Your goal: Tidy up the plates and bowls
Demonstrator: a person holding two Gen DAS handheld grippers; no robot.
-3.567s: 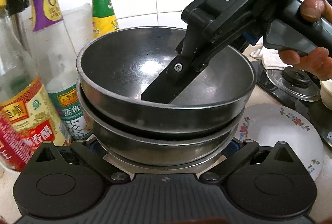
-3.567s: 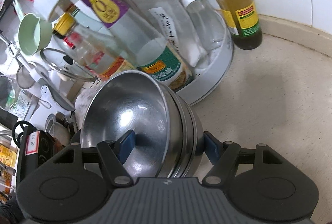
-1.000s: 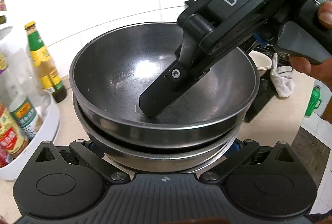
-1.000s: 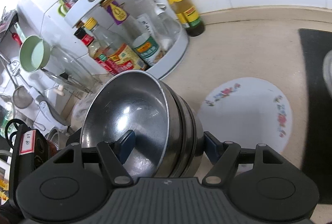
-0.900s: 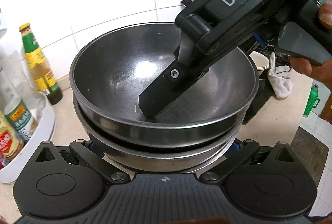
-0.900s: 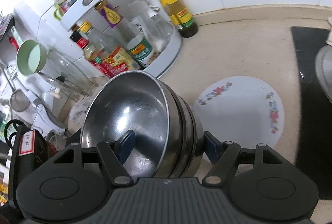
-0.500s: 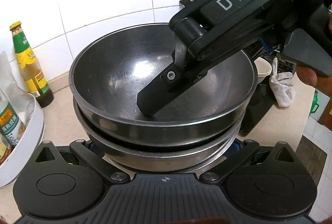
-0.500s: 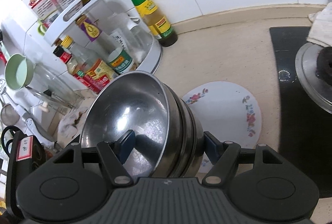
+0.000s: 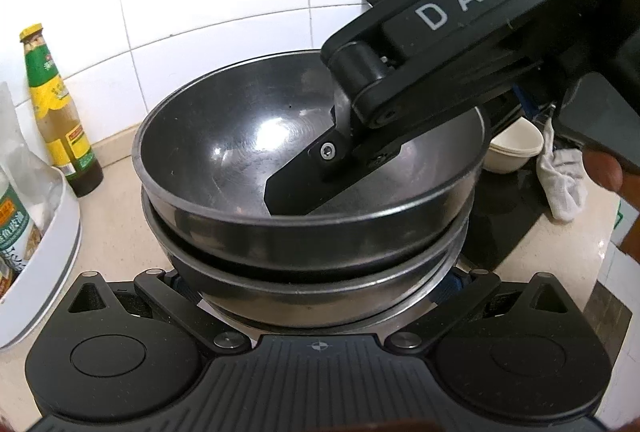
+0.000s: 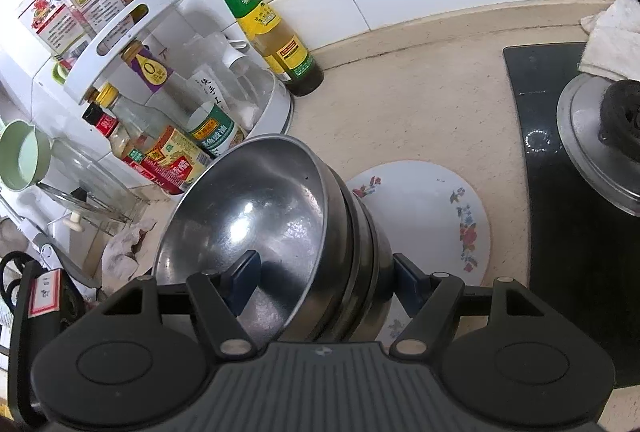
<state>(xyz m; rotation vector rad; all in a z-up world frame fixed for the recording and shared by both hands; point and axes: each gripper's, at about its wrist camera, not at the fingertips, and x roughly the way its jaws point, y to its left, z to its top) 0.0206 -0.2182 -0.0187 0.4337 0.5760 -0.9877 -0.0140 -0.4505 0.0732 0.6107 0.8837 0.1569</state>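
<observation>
and there the stack of steel bowls (image 10: 280,224) hung above the beige counter (image 10: 420,119), over the near edge of the flowered plate (image 10: 432,207). the right gripper (image 10: 324,272) was clamped across its rim, one finger inside. the left gripper (image 9: 316,280) hugged the lowest bowl's sides from beneath, pressed in tight.

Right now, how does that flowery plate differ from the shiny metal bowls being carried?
The floral plate is white with painted flowers round its rim; the steel bowls are plain grey metal. The plate is flat and single; the bowls are deep and nested in a stack. The plate lies on the counter, while the bowls are held tilted by the right gripper, one finger inside and one outside. Both are round tableware.
</observation>
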